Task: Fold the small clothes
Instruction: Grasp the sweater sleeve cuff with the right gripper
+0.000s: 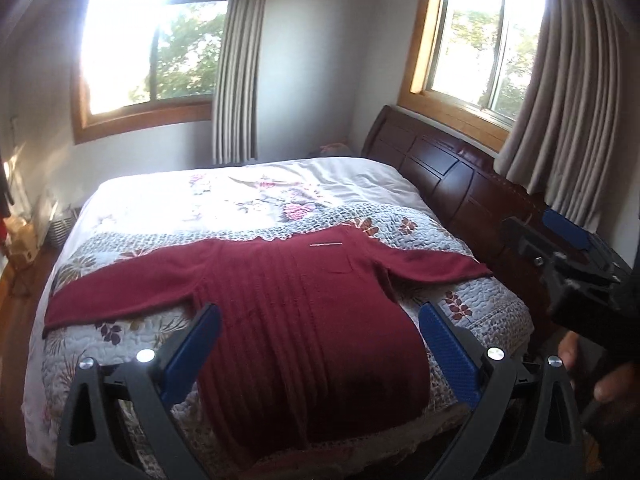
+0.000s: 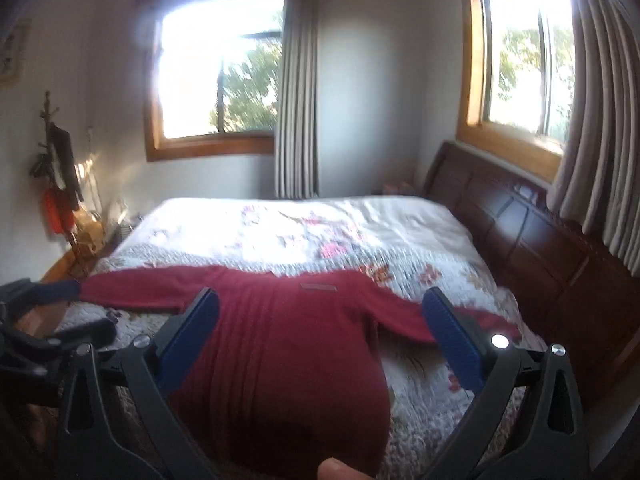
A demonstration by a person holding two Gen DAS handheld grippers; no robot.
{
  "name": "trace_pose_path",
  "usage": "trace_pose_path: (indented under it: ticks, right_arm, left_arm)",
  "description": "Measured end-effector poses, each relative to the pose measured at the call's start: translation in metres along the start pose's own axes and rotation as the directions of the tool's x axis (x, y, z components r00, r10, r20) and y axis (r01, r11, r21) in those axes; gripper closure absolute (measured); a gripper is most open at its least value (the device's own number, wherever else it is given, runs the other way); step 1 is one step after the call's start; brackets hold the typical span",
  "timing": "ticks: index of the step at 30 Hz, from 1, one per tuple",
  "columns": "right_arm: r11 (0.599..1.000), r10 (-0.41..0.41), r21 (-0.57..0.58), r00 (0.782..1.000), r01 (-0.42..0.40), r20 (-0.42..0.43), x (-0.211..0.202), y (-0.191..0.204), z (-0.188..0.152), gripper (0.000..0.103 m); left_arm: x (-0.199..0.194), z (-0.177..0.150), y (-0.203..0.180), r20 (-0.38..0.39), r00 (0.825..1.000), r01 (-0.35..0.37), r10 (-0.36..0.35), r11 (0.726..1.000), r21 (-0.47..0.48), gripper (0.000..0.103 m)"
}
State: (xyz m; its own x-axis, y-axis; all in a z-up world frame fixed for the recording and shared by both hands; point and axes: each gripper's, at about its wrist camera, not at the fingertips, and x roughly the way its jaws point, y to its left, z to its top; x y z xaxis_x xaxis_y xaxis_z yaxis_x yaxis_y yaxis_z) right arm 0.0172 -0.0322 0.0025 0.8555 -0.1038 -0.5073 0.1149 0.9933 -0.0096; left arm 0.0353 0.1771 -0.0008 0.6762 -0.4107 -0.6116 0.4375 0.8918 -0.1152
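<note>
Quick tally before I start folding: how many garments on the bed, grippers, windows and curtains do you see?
Red sweaters, spread flat on the quilt: 1
Grippers, both open: 2, left gripper and right gripper
Windows: 2
Curtains: 2
Total: 7

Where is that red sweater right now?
In both views the red sweater lies flat, sleeves spread, on the near part of the quilted bedspread, left of the dark wooden headboard.
</note>
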Motion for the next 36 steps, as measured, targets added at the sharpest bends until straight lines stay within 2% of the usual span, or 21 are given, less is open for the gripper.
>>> trace_pose_path:
  ticks: [3,5,7,9,10,11,14,15,16,17,18,19,21,23,25,26,30,36]
  right_arm:
    - [0.985,-0.029,0.166,0.996,0.042,-0.079,0.025,-0.047,-0.011,0.003]
    - [0.970,-0.071,0.224,0.991,0.094,-0.109,0.042,-0.083,-0.021,0.003]
    - [0.947,-0.075,0.300,0.986,0.118,-0.152,0.062,-0.119,-0.032,0.003]
    - [0.899,-0.042,0.419,0.975,0.131,-0.216,0.089,-0.161,-0.048,0.012]
    - [0.863,-0.005,0.489,0.969,0.130,-0.249,0.104,-0.185,-0.058,0.026]
    - [0.814,0.037,0.565,0.960,0.132,-0.278,0.119,-0.211,-0.072,0.036]
    - [0.655,0.137,0.747,0.953,0.118,-0.270,0.151,-0.275,-0.107,0.038]
    - [0.587,0.186,0.804,0.951,0.096,-0.249,0.165,-0.299,-0.118,0.038]
    - [0.506,0.230,0.860,0.949,0.073,-0.216,0.179,-0.322,-0.129,0.037]
    - [0.426,0.250,0.903,0.951,0.058,-0.180,0.191,-0.345,-0.140,0.031]
    - [0.353,0.248,0.935,0.959,0.042,-0.137,0.201,-0.367,-0.148,0.027]
    - [0.297,0.218,0.954,0.969,0.045,-0.114,0.210,-0.387,-0.157,0.023]
    - [0.215,0.176,0.973,0.977,0.080,-0.119,0.230,-0.424,-0.172,0.027]
    - [0.143,0.180,0.987,0.979,0.071,-0.096,0.255,-0.457,-0.187,0.035]
    - [0.074,0.184,0.996,0.981,0.057,-0.069,0.275,-0.482,-0.200,0.038]
    - [0.050,0.176,0.997,0.982,0.059,-0.067,0.283,-0.492,-0.205,0.038]
    - [0.002,0.169,0.995,0.981,0.096,-0.095,0.312,-0.520,-0.220,0.038]
    - [0.037,0.186,0.994,0.977,0.102,-0.107,0.341,-0.539,-0.219,0.038]
  left_arm:
    - [0.015,0.005,0.005,-0.049,0.994,0.095,-0.095,0.995,-0.010,0.004]
    - [0.030,0.010,0.008,-0.108,0.981,0.158,-0.163,0.986,-0.054,0.004]
    - [0.045,0.013,0.007,-0.156,0.971,0.173,-0.179,0.983,-0.055,0.004]
    - [0.055,0.015,0.002,-0.168,0.972,0.158,-0.161,0.987,-0.033,0.004]
    - [0.061,0.017,-0.001,-0.179,0.972,0.150,-0.152,0.988,-0.027,0.004]
    - [0.068,0.019,-0.003,-0.193,0.969,0.149,-0.152,0.988,-0.031,0.004]
    - [0.080,0.021,-0.009,-0.203,0.963,0.167,-0.177,0.984,-0.062,0.004]
    - [0.084,0.024,-0.014,-0.202,0.966,0.153,-0.164,0.986,-0.069,0.004]
    - [0.088,0.027,-0.018,-0.203,0.967,0.142,-0.155,0.987,-0.077,0.004]
    - [0.091,0.031,-0.021,-0.206,0.966,0.139,-0.156,0.986,-0.095,0.004]
    - [0.093,0.034,-0.024,-0.208,0.965,0.139,-0.160,0.984,-0.115,0.004]
    - [0.097,0.036,-0.027,-0.213,0.964,0.134,-0.162,0.981,-0.140,0.004]
    - [0.107,0.039,-0.033,-0.234,0.961,0.105,-0.145,0.979,-0.175,0.004]
    - [0.114,0.041,-0.037,-0.247,0.961,0.076,-0.126,0.977,-0.201,0.004]
    - [0.119,0.043,-0.039,-0.255,0.961,0.049,-0.109,0.972,-0.228,0.004]
    - [0.123,0.044,-0.039,-0.262,0.960,0.033,-0.098,0.969,-0.243,0.004]
    - [0.132,0.045,-0.036,-0.285,0.956,-0.030,-0.064,0.949,-0.313,0.004]
    - [0.146,0.046,-0.037,-0.287,0.955,-0.055,-0.075,0.907,-0.418,0.004]
